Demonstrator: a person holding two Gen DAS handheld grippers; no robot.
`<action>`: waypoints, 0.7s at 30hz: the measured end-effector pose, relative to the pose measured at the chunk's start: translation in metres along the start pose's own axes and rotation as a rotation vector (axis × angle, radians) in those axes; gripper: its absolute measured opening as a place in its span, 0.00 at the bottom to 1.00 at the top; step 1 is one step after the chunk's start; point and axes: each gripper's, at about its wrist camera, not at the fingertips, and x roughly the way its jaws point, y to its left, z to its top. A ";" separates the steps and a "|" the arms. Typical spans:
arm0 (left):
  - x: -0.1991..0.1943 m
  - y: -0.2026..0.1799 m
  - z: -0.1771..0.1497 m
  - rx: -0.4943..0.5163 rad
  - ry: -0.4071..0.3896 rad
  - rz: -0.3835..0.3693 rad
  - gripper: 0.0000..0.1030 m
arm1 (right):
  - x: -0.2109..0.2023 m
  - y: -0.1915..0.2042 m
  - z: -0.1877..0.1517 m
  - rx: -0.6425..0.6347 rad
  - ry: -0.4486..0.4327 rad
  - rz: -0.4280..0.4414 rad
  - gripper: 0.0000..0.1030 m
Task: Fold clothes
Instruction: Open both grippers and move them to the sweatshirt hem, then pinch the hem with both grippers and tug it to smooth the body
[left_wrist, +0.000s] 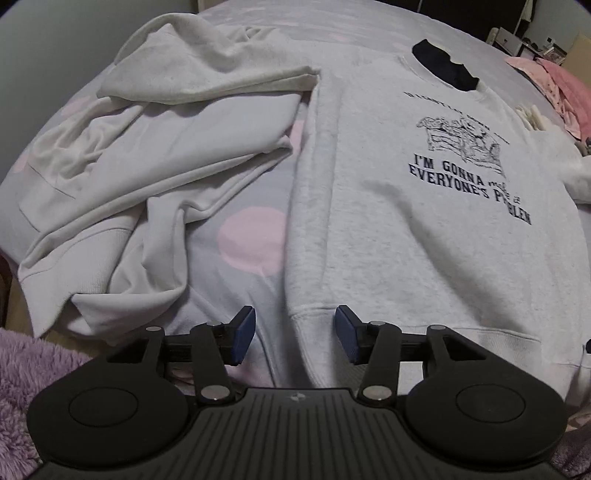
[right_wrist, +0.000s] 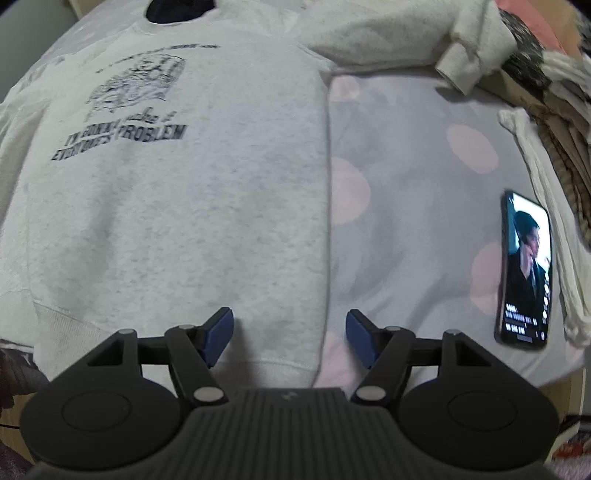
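A light grey sweatshirt (left_wrist: 424, 236) with dark printed text and a dark collar lies flat, front up, on the bed; it also shows in the right wrist view (right_wrist: 184, 206). My left gripper (left_wrist: 295, 334) is open and empty, its jaws straddling the sweatshirt's lower left hem corner. My right gripper (right_wrist: 290, 338) is open and empty, its jaws straddling the lower right hem corner. The sweatshirt's right sleeve (right_wrist: 406, 33) lies out toward the upper right. A crumpled white garment (left_wrist: 147, 158) lies to the left of the sweatshirt.
The bed sheet (left_wrist: 251, 240) is grey with pink dots. A phone (right_wrist: 526, 269) with a lit screen lies on the sheet at the right, beside a white cloth strip (right_wrist: 550, 229). Pink fabric (left_wrist: 565, 88) sits at the far right. A purple fuzzy blanket (left_wrist: 26, 369) lies at the near left.
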 end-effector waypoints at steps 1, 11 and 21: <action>0.000 -0.001 0.000 -0.001 0.001 -0.008 0.45 | 0.002 -0.004 -0.001 0.022 0.011 -0.004 0.69; -0.012 -0.013 0.004 0.007 -0.040 -0.031 0.54 | 0.011 -0.018 -0.005 0.117 0.075 0.034 0.69; 0.027 -0.005 0.004 -0.037 0.081 -0.041 0.38 | 0.027 -0.020 -0.011 0.150 0.177 0.084 0.70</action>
